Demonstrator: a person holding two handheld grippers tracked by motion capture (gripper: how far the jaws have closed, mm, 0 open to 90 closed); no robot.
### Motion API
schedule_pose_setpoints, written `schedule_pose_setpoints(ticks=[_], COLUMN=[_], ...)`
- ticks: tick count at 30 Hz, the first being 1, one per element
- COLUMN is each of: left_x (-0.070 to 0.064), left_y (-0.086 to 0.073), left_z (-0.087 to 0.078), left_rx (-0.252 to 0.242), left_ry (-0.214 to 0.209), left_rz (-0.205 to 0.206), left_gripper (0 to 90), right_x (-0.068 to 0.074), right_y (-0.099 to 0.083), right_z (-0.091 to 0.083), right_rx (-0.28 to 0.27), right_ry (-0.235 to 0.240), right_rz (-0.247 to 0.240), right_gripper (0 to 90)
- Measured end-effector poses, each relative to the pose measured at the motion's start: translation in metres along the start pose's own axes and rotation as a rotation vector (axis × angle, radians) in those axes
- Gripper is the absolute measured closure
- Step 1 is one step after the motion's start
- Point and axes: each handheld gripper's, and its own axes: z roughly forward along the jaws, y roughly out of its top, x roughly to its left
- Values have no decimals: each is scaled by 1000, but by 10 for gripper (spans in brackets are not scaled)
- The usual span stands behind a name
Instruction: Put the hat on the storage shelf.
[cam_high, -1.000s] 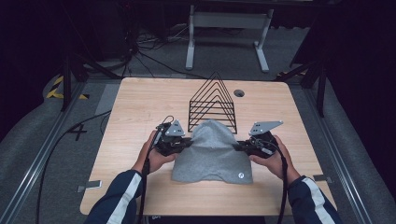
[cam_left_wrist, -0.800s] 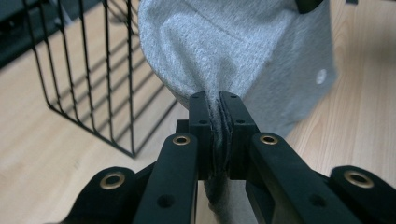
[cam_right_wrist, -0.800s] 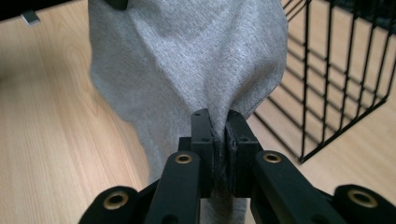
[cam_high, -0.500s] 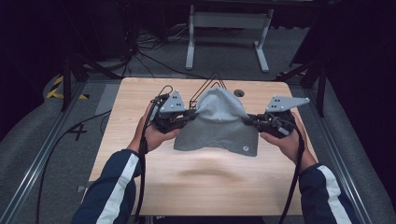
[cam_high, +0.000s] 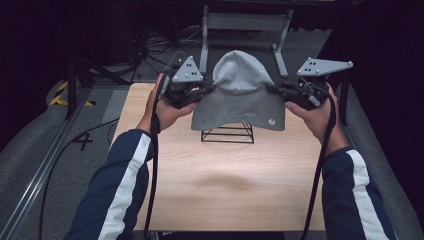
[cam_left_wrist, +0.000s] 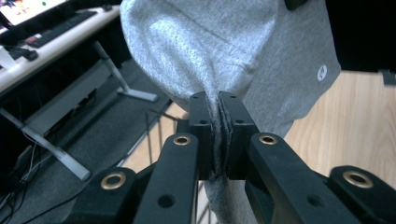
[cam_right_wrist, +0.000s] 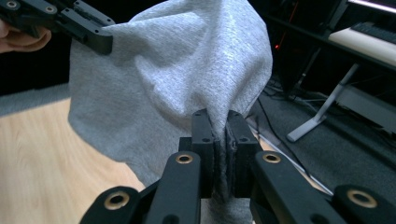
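Note:
A grey knit beanie (cam_high: 239, 92) hangs in the air above the table, stretched between both grippers. My left gripper (cam_high: 207, 90) is shut on its left edge, and the fabric (cam_left_wrist: 243, 51) is pinched between the jaws of the left gripper (cam_left_wrist: 219, 100). On the opposite edge my right gripper (cam_high: 272, 89) is shut too, with grey cloth (cam_right_wrist: 187, 60) squeezed in the right gripper (cam_right_wrist: 219, 116). A small round logo (cam_high: 270, 121) shows near the beanie's lower right corner. Below and behind the beanie stands a black wire rack (cam_high: 227, 134), mostly hidden by it.
The wooden table (cam_high: 225, 190) lies under the beanie. A grey metal stand (cam_high: 245, 22) and cables sit on the floor beyond the far edge. A rail (cam_high: 35, 185) runs along the left side.
Both grippers have lifted the beanie off the table, up and away from me, until it hangs above the wire rack. The hands have spread wider apart.

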Motion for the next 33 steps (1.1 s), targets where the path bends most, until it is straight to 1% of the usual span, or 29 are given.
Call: schedule_pose_setpoints(ticks=[2, 3, 5, 6, 7, 8, 10, 11, 12, 13, 14, 17, 18, 20, 21, 22, 23, 25, 26, 28, 29, 30, 31, 33], left_x=[7, 11, 16, 18, 21, 23, 29, 33, 33, 36, 38, 43, 46, 47, 48, 48, 50, 52, 52, 51, 52, 52, 52, 51], left_y=[4, 7, 10, 11, 12, 13, 13, 14, 14, 15, 16, 18, 18, 15, 13, 11, 10, 6, 3, -1, -4, -6, -8, -13], left_z=[1, 2, 4, 6, 7, 9, 14, 18, 18, 21, 25, 33, 36, 40, 42, 45, 45, 47, 49, 52, 54, 56, 57, 58], left_rx=[-8, -3, -2, 5, 15, 14, 17, 17, 17, 22, 22, 32, 37, 38, 50, 50, 55, 48, 42, 51, 63, 66, 64, 52], left_ry=[5, 13, 19, 31, 35, 34, 47, 46, 46, 48, 48, 41, 46, 39, 36, 41, 38, 36, 31, 37, 32, 25, 27, 12], left_rz=[-13, -10, -23, -15, -7, -16, -31, -49, -49, -39, -47, -47, -42, -57, -56, -63, -57, -75, -85, -85, -87, -99, -101, -112], left_gripper=[848, 848, 849, 849, 849, 848, 849, 849, 849, 849, 849, 848, 849, 849, 848, 848, 848, 848, 848, 848, 848, 848, 848, 849], right_x=[-4, -6, -10, -12, -14, -16, -20, -22, -22, -24, -27, -34, -36, -41, -42, -43, -44, -46, -46, -45, -44, -44, -43, -42], right_y=[7, 10, 15, 18, 20, 21, 23, 24, 24, 24, 24, 23, 23, 21, 20, 19, 18, 15, 14, 10, 8, 6, 4, -1], right_z=[2, 4, 8, 11, 13, 16, 23, 26, 26, 30, 33, 39, 41, 44, 46, 48, 50, 53, 54, 57, 59, 61, 62, 63], right_rx=[-4, -5, -7, -8, -8, -10, -7, -6, -6, -3, -5, -1, 0, 5, 9, 18, 23, 18, 16, 16, 19, 21, 24, 21], right_ry=[-10, -17, -28, -33, -35, -37, -45, -46, -46, -52, -54, -64, -64, -69, -72, -77, -77, -73, -69, -62, -60, -57, -53, -41], right_rz=[2, -3, -5, -2, 0, 0, 2, 1, 1, 0, 2, 17, 21, 28, 28, 29, 27, 31, 35, 33, 36, 36, 36, 42], right_gripper=[846, 846, 846, 846, 846, 846, 846, 846, 846, 846, 846, 846, 846, 846, 846, 846, 846, 846, 845, 846, 845, 845, 845, 845])
